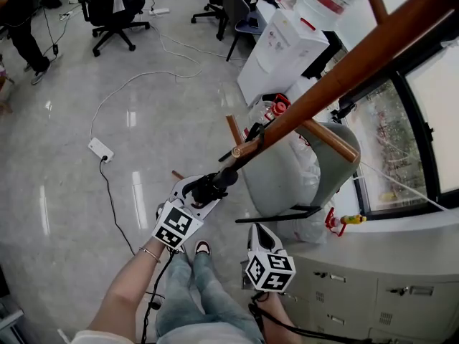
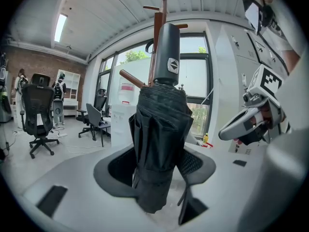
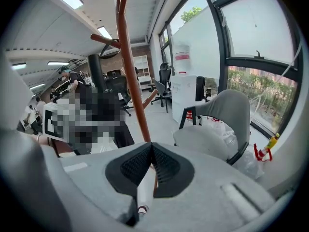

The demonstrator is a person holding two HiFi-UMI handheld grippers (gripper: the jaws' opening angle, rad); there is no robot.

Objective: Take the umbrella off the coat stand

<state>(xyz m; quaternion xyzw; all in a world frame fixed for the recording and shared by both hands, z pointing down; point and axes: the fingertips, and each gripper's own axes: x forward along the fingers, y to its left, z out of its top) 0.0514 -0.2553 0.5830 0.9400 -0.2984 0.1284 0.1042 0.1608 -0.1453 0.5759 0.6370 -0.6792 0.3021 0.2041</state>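
Observation:
A folded black umbrella stands upright between the jaws of my left gripper, which is shut on its canopy; its thick handle points up. The brown wooden coat stand runs slantwise across the head view, and the umbrella lies against its lower pole. In the left gripper view the stand rises just behind the handle. My right gripper hangs lower and to the right, shut and holding nothing, and its view shows the pole ahead.
A grey chair heaped with white bags sits at the foot of the stand. A water dispenser stands behind it, and a low cabinet under the window. A power strip and cables lie on the floor. Office chairs are far off.

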